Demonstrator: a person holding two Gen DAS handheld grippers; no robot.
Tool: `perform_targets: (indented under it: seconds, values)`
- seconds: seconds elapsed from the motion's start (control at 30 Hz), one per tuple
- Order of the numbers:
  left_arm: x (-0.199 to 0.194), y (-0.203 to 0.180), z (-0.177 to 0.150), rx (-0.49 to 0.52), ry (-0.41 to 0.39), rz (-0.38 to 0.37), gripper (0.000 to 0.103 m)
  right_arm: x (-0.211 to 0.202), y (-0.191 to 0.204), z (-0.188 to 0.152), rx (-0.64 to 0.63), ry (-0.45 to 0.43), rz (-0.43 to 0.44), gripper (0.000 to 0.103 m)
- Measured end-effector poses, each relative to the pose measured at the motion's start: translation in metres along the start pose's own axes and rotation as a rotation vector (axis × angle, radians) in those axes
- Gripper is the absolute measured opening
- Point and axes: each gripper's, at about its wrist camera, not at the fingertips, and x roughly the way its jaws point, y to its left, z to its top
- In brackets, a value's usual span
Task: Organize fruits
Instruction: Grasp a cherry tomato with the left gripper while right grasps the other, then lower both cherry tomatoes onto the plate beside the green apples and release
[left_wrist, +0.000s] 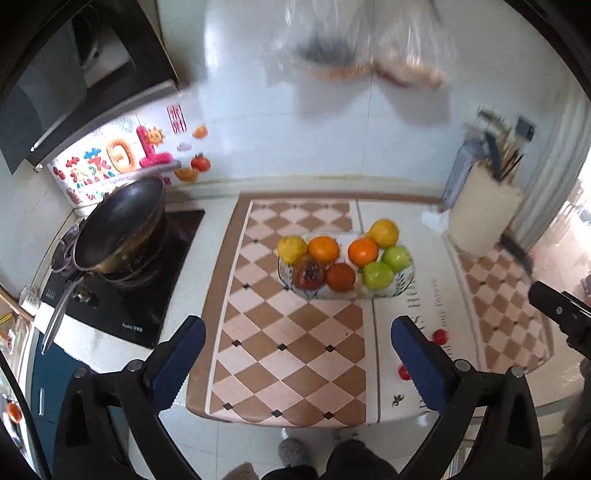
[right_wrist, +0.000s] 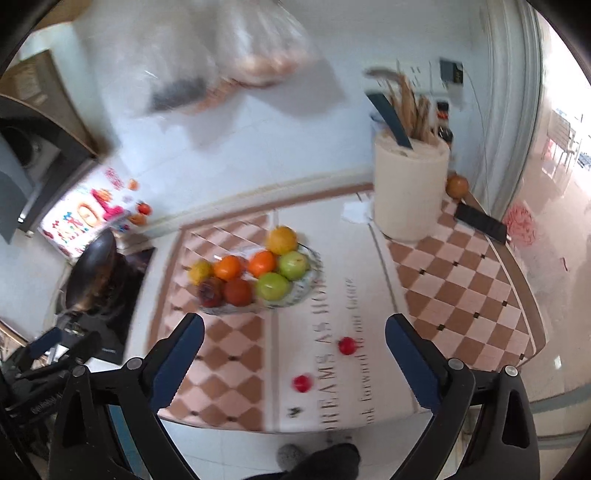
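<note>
A patterned glass plate (left_wrist: 405, 281) on the checkered counter mat holds several fruits: two green apples (left_wrist: 377, 275), oranges (left_wrist: 363, 252), yellow fruits (left_wrist: 292, 249) and a dark bruised red fruit (left_wrist: 309, 274). The plate (right_wrist: 313, 279) also shows in the right wrist view with the same fruits (right_wrist: 273, 286). My left gripper (left_wrist: 297, 338) is open and empty, held above the counter's front part, short of the plate. My right gripper (right_wrist: 294, 334) is open and empty, also short of the plate. Another fruit (right_wrist: 457, 186) lies behind the cream holder.
A black wok (left_wrist: 120, 225) sits on the stove at left. A cream utensil holder (right_wrist: 410, 188) stands at back right, a dark phone (right_wrist: 480, 222) beside it. Plastic bags (left_wrist: 365, 44) hang on the wall. The right gripper's body (left_wrist: 561, 314) shows at the left view's right edge.
</note>
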Motion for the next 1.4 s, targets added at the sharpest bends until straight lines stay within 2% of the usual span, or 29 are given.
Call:
perform_targets:
  seconds: [0.07, 0.13, 0.2, 0.3, 0.4, 0.47, 0.57, 0.63, 0.67, 0.73, 0.8, 0.9, 1.0, 1.07, 1.23, 1.27, 1.33, 1.4]
  values:
    - [0.025, -0.014, -0.002, -0.004, 0.039, 0.017, 0.103, 0.037, -0.024, -0.001, 0.009, 0.077, 0.01, 0.099]
    - [0.059, -0.031, -0.008, 0.006, 0.112, 0.054, 0.103, 0.081, -0.046, -0.005, 0.011, 0.167, 0.025, 0.083]
    - [0.097, -0.045, -0.017, 0.013, 0.187, 0.103, 0.103, 0.116, -0.059, -0.012, 0.008, 0.229, 0.034, 0.075]
    - [0.149, -0.056, -0.034, 0.007, 0.31, 0.149, 0.103, 0.163, -0.073, -0.022, -0.003, 0.294, 0.047, 0.073]
    - [0.18, -0.064, -0.049, -0.005, 0.4, 0.151, 0.103, 0.198, -0.078, -0.03, -0.018, 0.349, 0.059, 0.072]
    - [0.191, -0.069, -0.055, 0.0, 0.425, 0.156, 0.103, 0.217, -0.079, -0.034, -0.038, 0.385, 0.059, 0.07]
    - [0.201, -0.077, -0.063, -0.009, 0.476, 0.132, 0.103, 0.239, -0.079, -0.038, -0.062, 0.426, 0.078, 0.065]
    - [0.207, -0.083, -0.07, -0.02, 0.511, 0.1, 0.103, 0.249, -0.076, -0.04, -0.079, 0.45, 0.092, 0.054]
    - [0.209, -0.085, -0.073, -0.03, 0.53, 0.08, 0.103, 0.255, -0.075, -0.042, -0.089, 0.462, 0.098, 0.051]
    - [0.211, -0.091, -0.079, -0.054, 0.562, 0.032, 0.103, 0.264, -0.074, -0.045, -0.105, 0.48, 0.104, 0.035]
    - [0.214, -0.098, -0.083, -0.065, 0.584, -0.008, 0.103, 0.266, -0.073, -0.045, -0.116, 0.477, 0.114, 0.034]
    - [0.214, -0.114, -0.086, -0.052, 0.61, -0.107, 0.101, 0.261, -0.078, -0.041, -0.108, 0.458, 0.113, 0.034]
    - [0.213, -0.134, -0.088, -0.021, 0.613, -0.17, 0.088, 0.249, -0.089, -0.035, -0.081, 0.441, 0.109, 0.034]
    - [0.216, -0.146, -0.09, 0.004, 0.629, -0.188, 0.07, 0.243, -0.097, -0.033, -0.062, 0.438, 0.106, 0.034]
    - [0.226, -0.171, -0.098, 0.08, 0.659, -0.202, 0.041, 0.234, -0.107, -0.03, -0.049, 0.434, 0.092, 0.034]
    - [0.224, -0.175, -0.098, 0.095, 0.638, -0.202, 0.032, 0.233, -0.11, -0.029, -0.047, 0.433, 0.093, 0.034]
    - [0.224, -0.178, -0.097, 0.113, 0.628, -0.202, 0.026, 0.231, -0.111, -0.028, -0.045, 0.43, 0.096, 0.034]
    - [0.223, -0.178, -0.096, 0.103, 0.626, -0.207, 0.026, 0.229, -0.11, -0.027, -0.044, 0.422, 0.101, 0.034]
